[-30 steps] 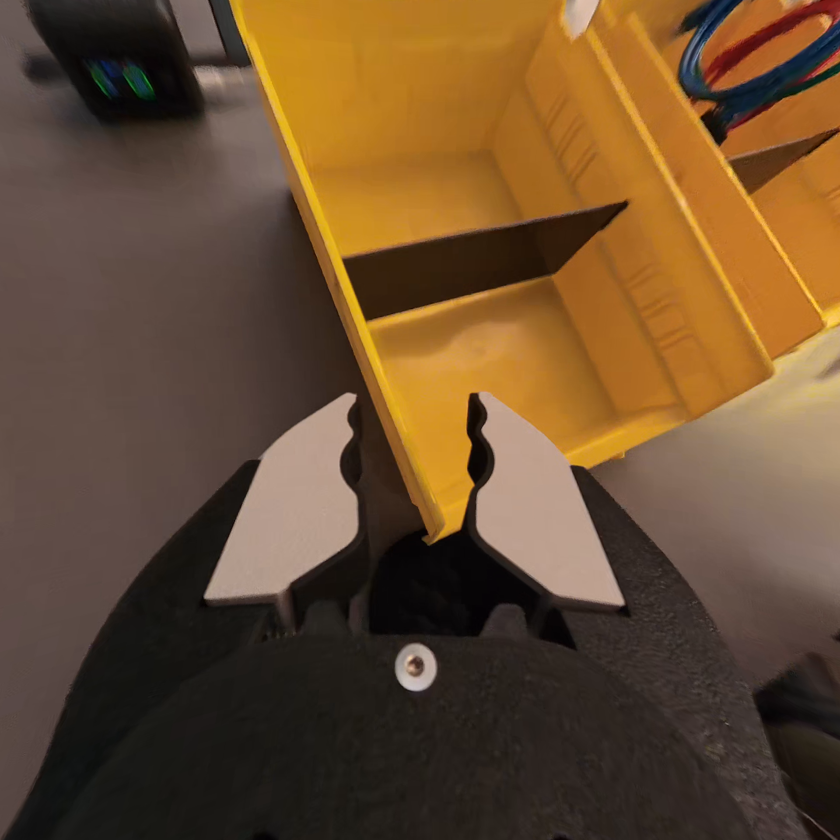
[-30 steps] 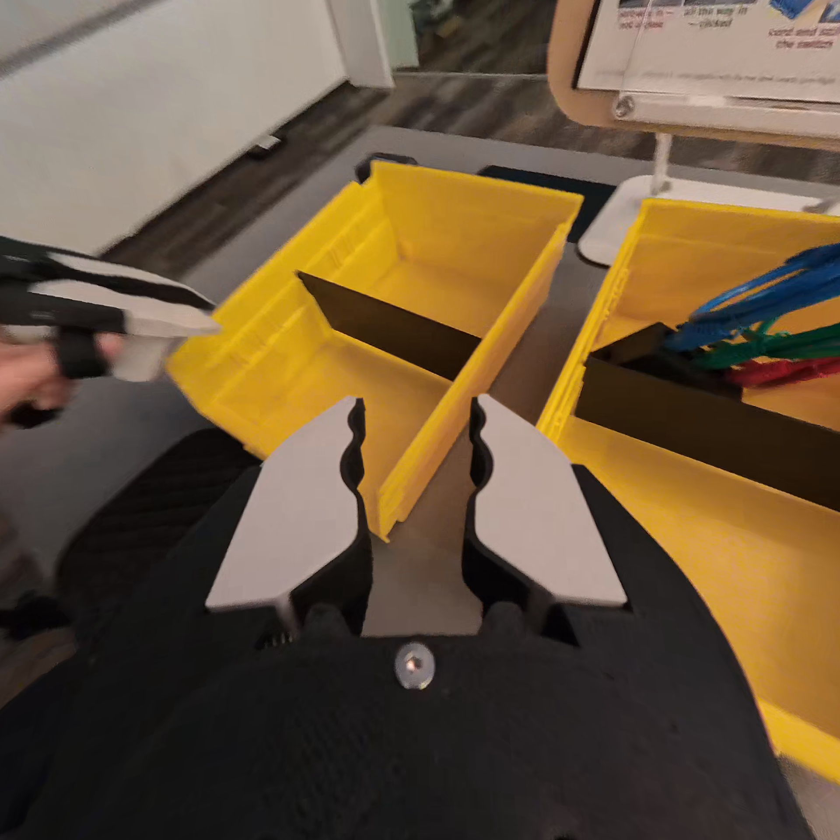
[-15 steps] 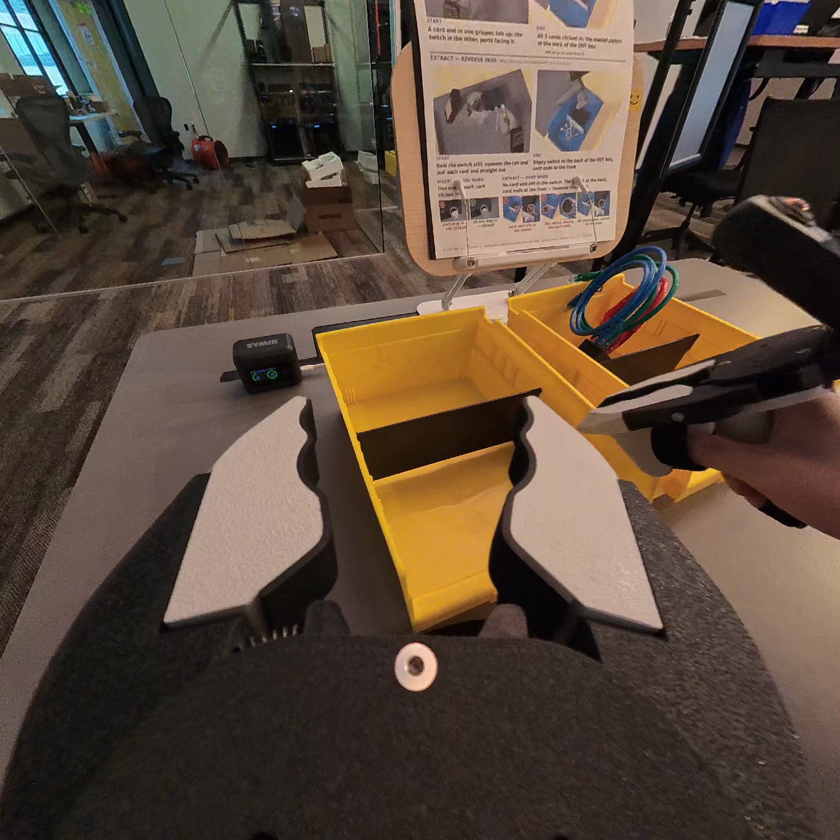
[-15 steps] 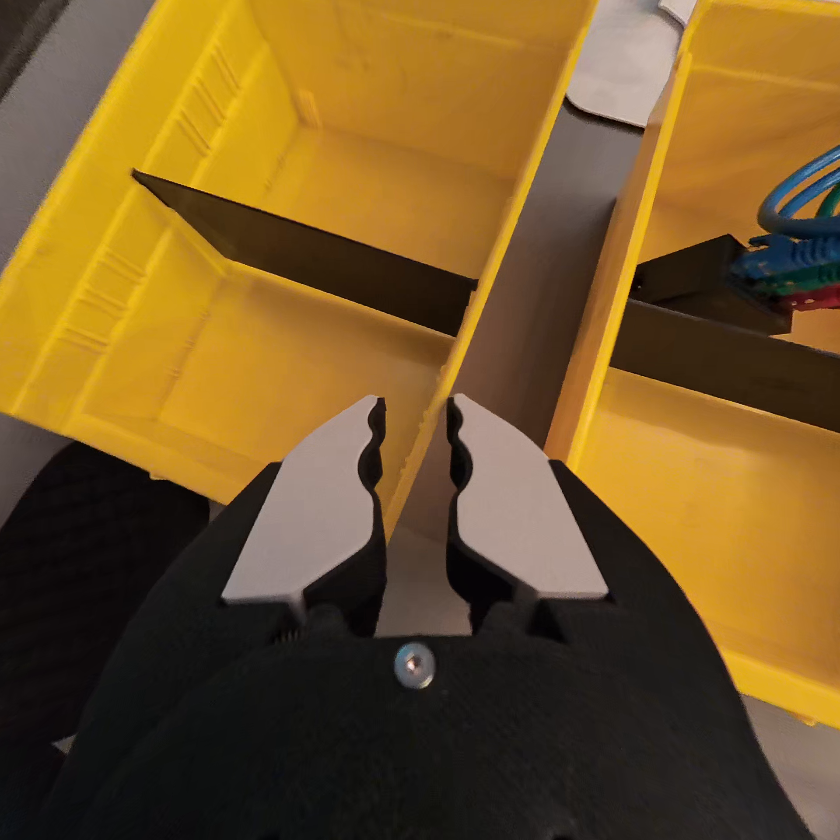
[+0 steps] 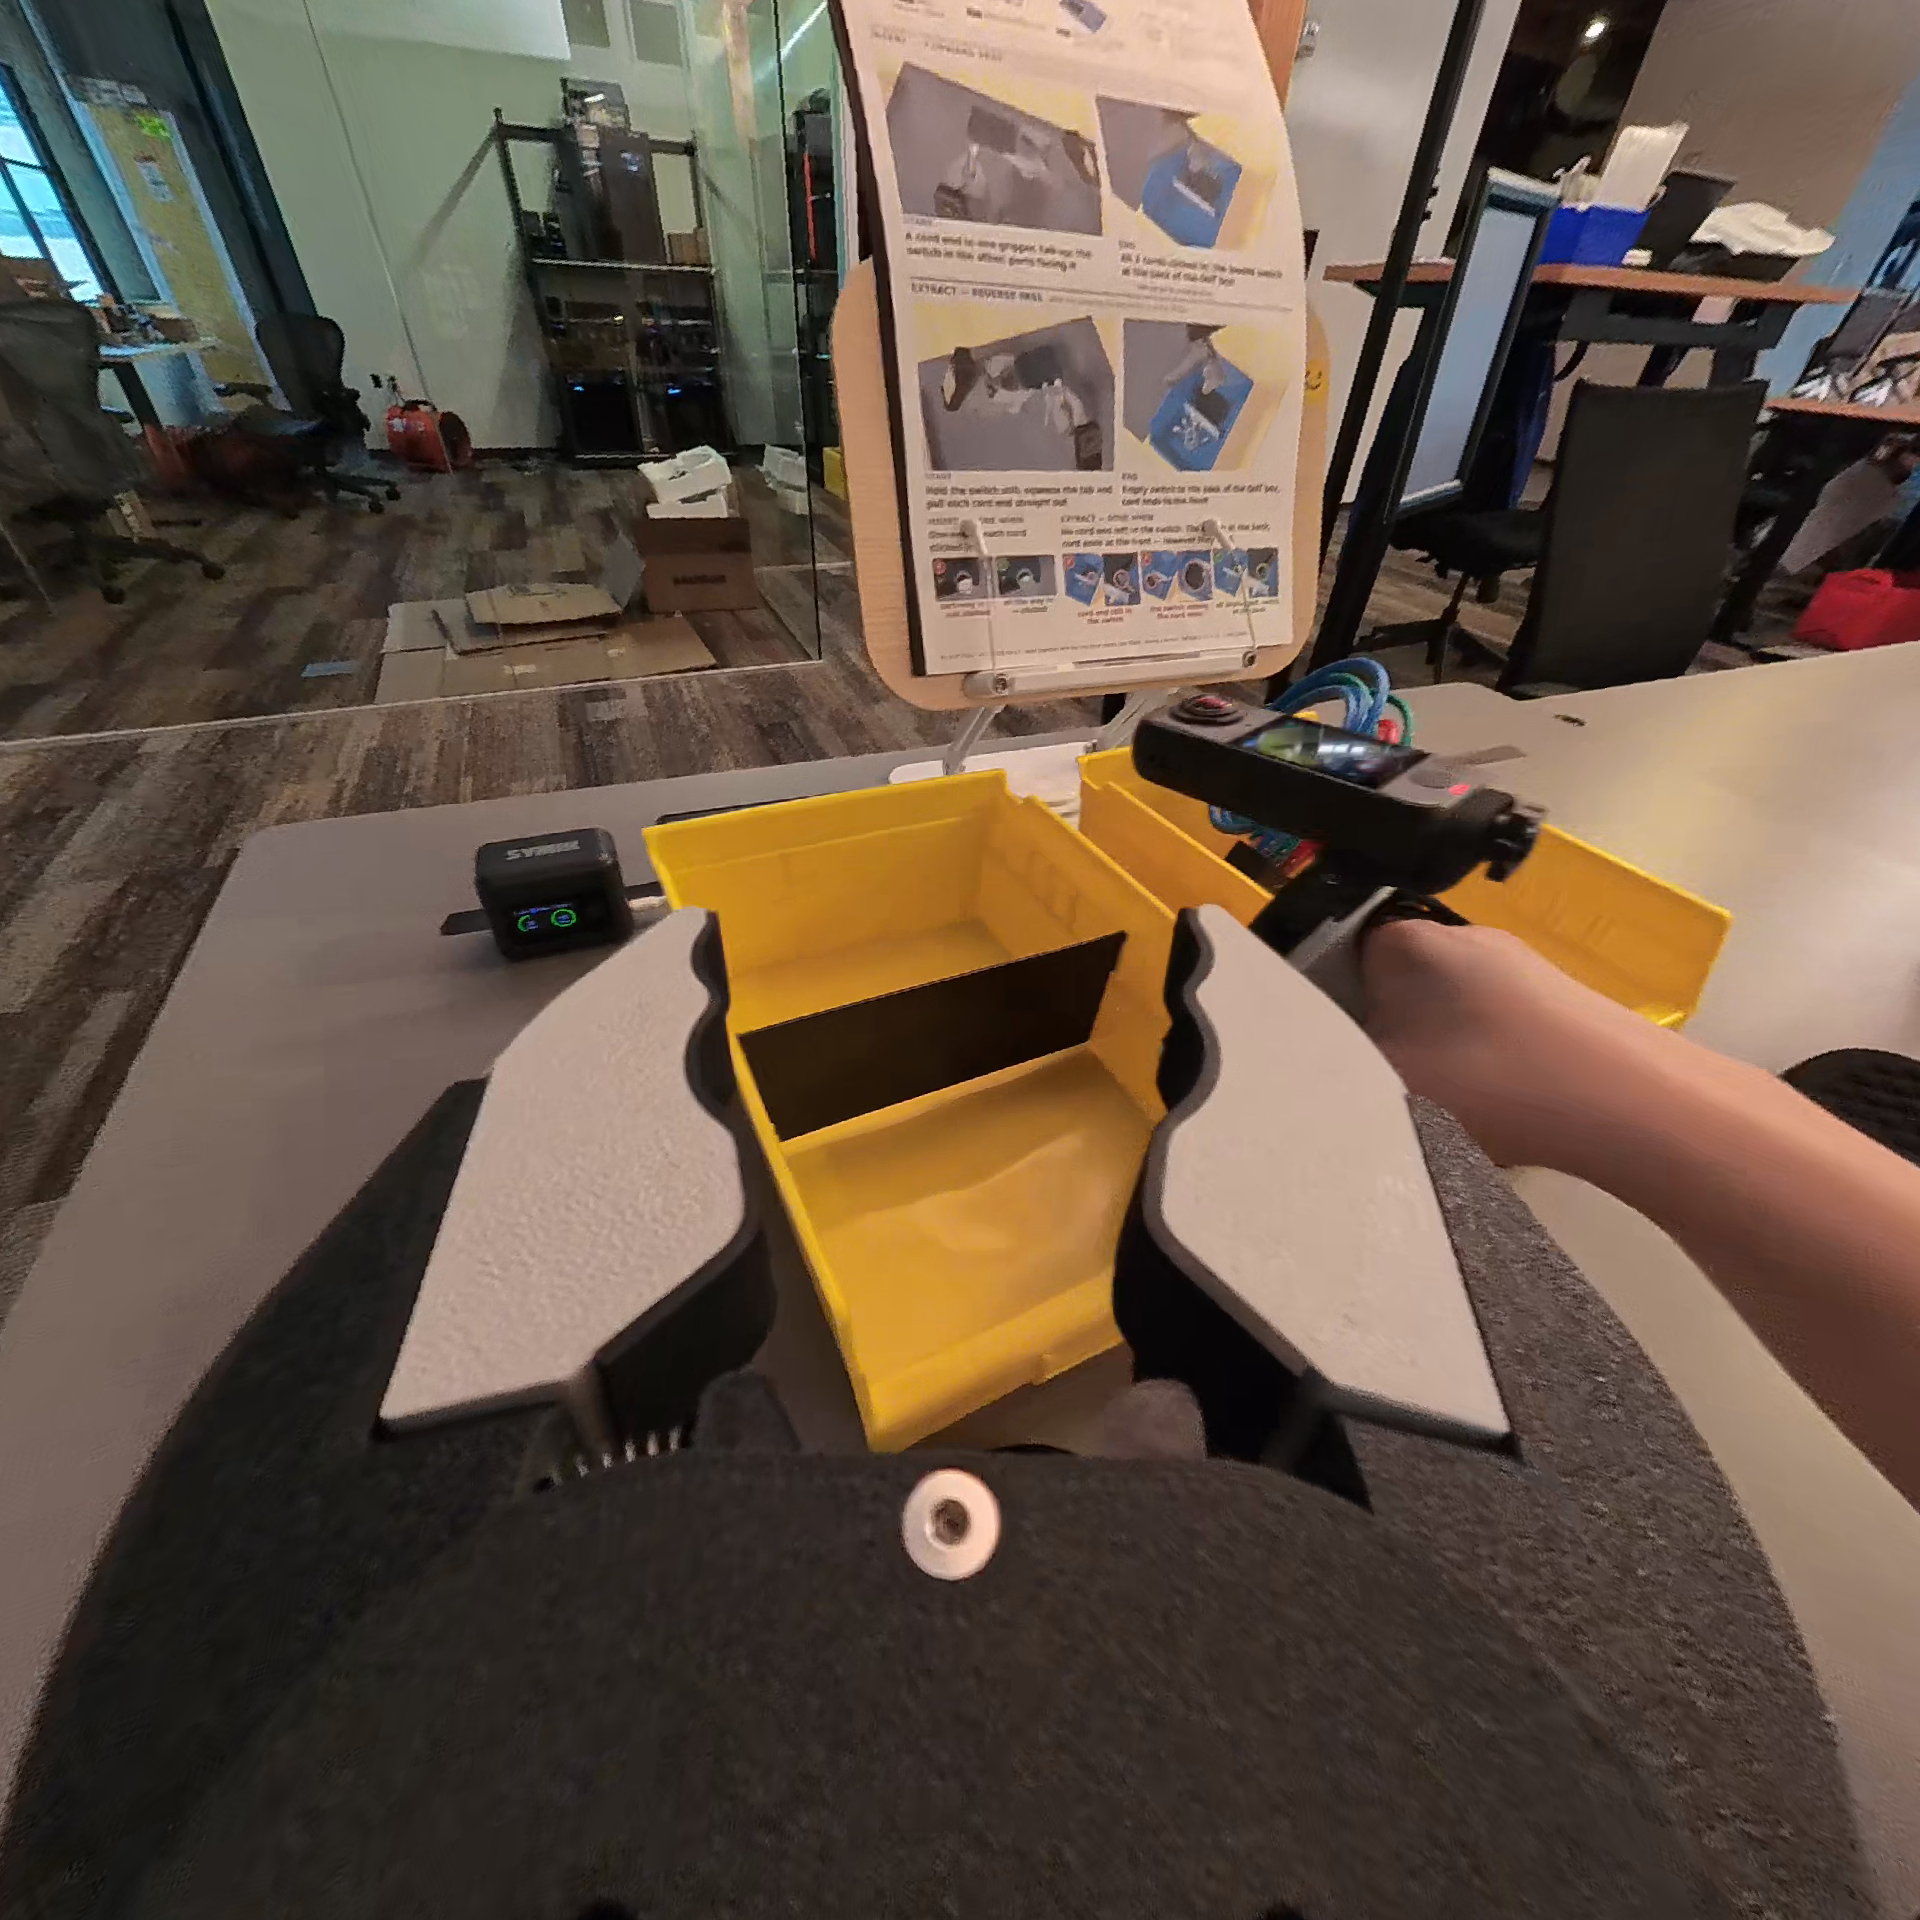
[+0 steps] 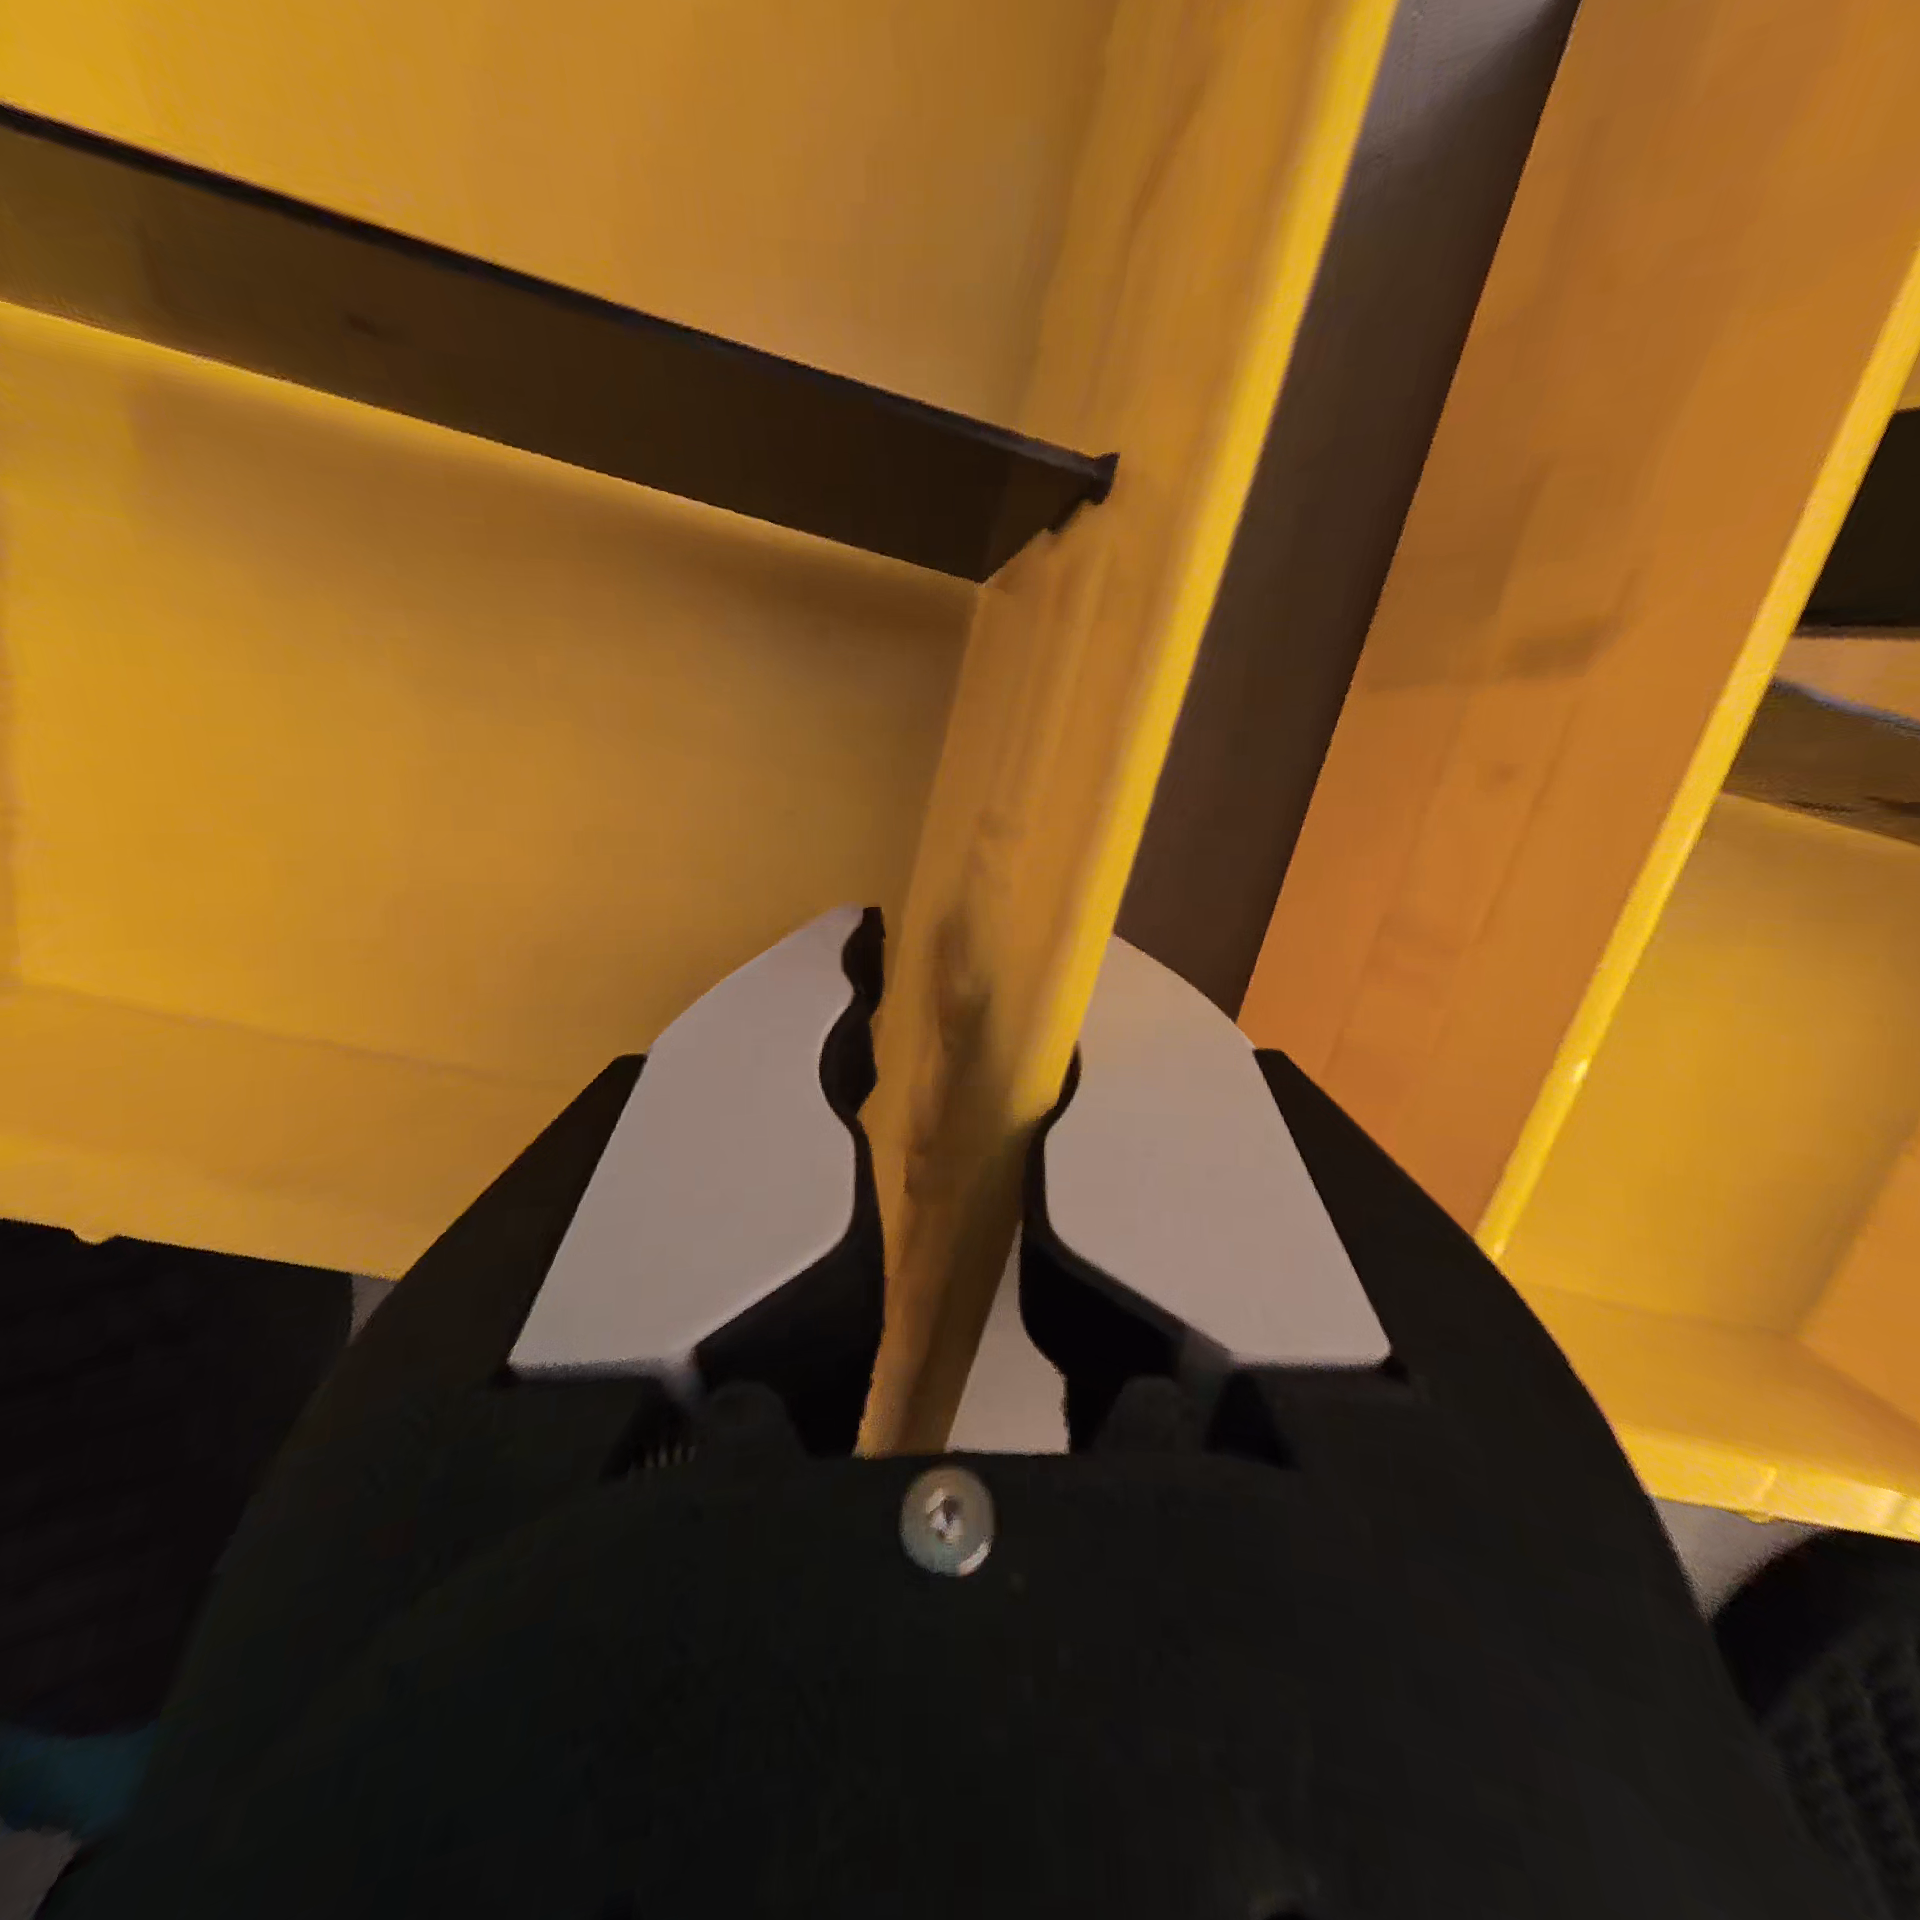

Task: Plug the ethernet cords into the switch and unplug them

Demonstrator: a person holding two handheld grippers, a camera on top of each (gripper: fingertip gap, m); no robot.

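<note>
The empty left yellow bin [image 5: 831, 842] with a black divider [image 5: 935, 1039] lies under my left gripper [image 5: 945, 925], which is open wide above the bin's near end and holds nothing. My right gripper [image 6: 987, 935] is shut on the right side wall of this bin [image 6: 1039, 727], one finger inside and one outside. In the left wrist view a hand [image 5: 1475, 1018] holds that gripper, whose camera body [image 5: 1299, 774] shows between the bins. Blue, green and red ethernet cords [image 5: 1340, 686] rise from the back of the right yellow bin [image 5: 1621, 914]. I cannot see the switch.
A narrow strip of grey table [image 6: 1351, 520] separates the two bins; the right bin's wall [image 6: 1558, 623] is close to my right finger. A small black device [image 5: 551, 894] sits left of the bins. An instruction board [image 5: 1081, 364] stands behind them. There is about 25 cm between the tips of the two grippers.
My right gripper has dropped low onto the left bin's right wall and closed on it. My left gripper has stayed open above the bin's near end, slightly closer.
</note>
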